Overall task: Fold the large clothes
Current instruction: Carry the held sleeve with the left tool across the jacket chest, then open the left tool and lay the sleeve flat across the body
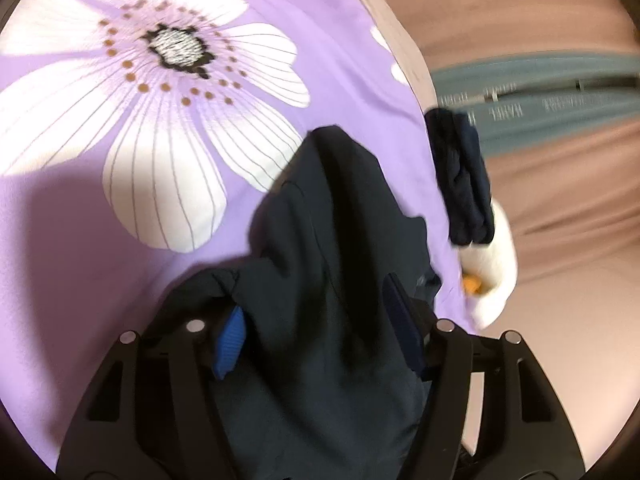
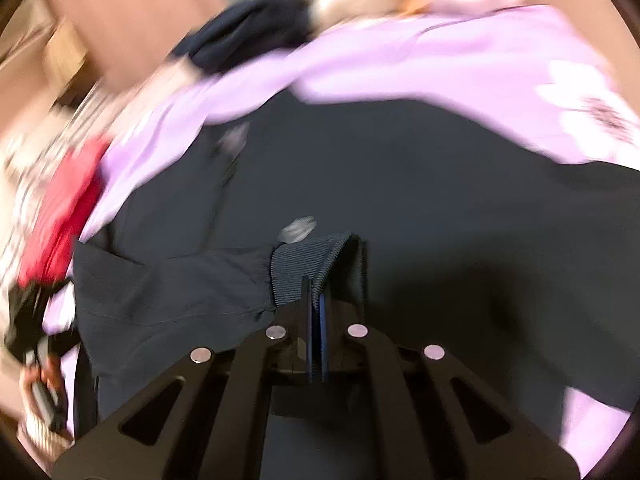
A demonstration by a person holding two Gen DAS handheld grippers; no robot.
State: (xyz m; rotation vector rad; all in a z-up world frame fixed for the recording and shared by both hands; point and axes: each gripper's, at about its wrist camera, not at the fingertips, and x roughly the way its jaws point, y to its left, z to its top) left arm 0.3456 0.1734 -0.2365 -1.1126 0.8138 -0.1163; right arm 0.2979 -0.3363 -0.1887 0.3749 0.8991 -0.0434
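Fingers of right gripper [image 2: 318, 304] clamped on the ribbed cuff [image 2: 308, 266] of the dark jacket [image 2: 420, 184]. Left gripper [image 1: 316, 332] spread, jacket fabric bunched between its pads; grip unclear. Jacket lies on purple floral sheet [image 1: 120, 240].

Dark navy jacket [image 2: 400, 184] – ribbed cuff [image 2: 308, 268] upturned – spread rumpled over the lilac flowered sheet [image 1: 320, 40]

I can make out rows of pale printed characters on a grey-green strip [image 1: 552, 108] beyond the edge of the purple flowered sheet [image 1: 328, 80], but motion blur leaves them unreadable. I find no other lettering anywhere.
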